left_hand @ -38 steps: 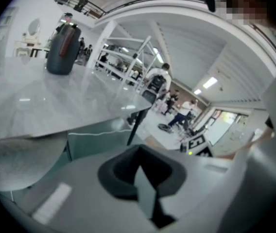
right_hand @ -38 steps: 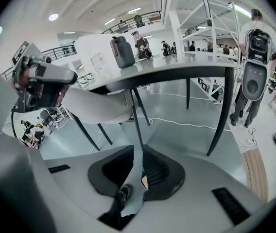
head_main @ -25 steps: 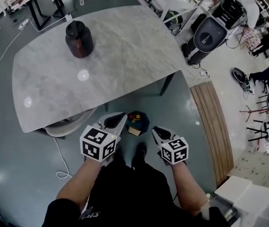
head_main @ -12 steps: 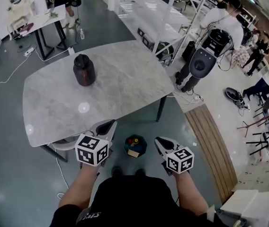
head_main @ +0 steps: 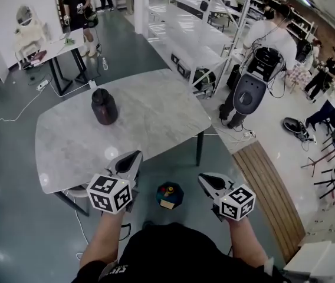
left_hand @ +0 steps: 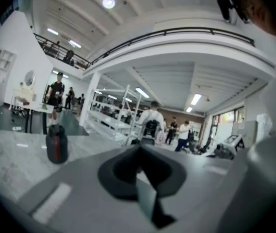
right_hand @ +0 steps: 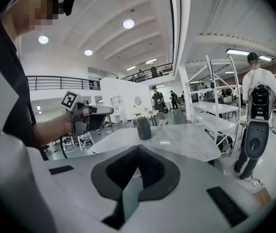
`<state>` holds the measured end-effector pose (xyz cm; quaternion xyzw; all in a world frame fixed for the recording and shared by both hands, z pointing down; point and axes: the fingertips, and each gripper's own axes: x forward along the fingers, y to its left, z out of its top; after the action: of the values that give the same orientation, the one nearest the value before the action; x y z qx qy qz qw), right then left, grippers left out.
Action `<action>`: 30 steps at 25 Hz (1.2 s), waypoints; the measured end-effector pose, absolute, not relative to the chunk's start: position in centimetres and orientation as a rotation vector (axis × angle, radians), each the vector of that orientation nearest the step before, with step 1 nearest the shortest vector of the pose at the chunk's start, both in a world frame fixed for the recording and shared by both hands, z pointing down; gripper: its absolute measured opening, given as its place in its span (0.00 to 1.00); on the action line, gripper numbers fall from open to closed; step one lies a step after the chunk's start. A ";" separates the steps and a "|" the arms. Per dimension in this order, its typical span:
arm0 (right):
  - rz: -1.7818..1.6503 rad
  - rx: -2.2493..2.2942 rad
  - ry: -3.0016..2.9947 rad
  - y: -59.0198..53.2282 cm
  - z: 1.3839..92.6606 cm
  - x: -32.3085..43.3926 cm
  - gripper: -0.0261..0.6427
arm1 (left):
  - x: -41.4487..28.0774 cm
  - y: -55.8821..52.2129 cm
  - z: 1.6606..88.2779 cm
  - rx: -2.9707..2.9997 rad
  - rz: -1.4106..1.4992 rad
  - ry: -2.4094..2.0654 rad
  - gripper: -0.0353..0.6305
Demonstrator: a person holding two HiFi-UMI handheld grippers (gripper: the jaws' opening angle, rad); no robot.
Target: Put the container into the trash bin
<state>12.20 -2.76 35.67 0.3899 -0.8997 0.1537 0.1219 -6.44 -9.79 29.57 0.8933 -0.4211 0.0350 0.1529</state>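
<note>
Container (head_main: 104,107) on table (head_main: 155,117); bin (head_main: 180,192) (floor) holds litter.

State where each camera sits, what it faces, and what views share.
Head view: on the head, steeply down at table, container, trash bin; forearms, left tongs, right tongs show.
Left gripper view: on left tongs, across the table; own shut jaws show.
Right gripper view: on right tongs, toward table; left arm shows.
All share the container.

Container (head_main: 104,106) on table (head_main: 161,119), bin (head_main: 169,195) before it
</note>
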 end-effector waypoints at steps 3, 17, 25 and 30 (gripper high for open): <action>0.465 1.257 -2.733 -3.0 31.8 14.0 0.03 | -6.2 -9.9 27.3 2.596 0.065 -1.225 0.07; 0.233 1.512 -2.804 -1.6 26.1 20.2 0.03 | -2.2 -10.3 25.1 2.693 0.120 -1.287 0.06; 0.230 1.467 -2.828 -1.2 26.6 20.2 0.02 | -0.8 -9.9 26.1 2.697 0.153 -1.276 0.06; 0.229 1.458 -2.824 -1.2 26.7 19.8 0.02 | -1.1 -9.7 26.2 2.694 0.151 -1.277 0.06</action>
<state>19.82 -1.15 26.73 0.4573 -0.8861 0.0719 -0.0224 -1.15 -9.68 26.19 0.8997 -0.4266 0.0505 0.0779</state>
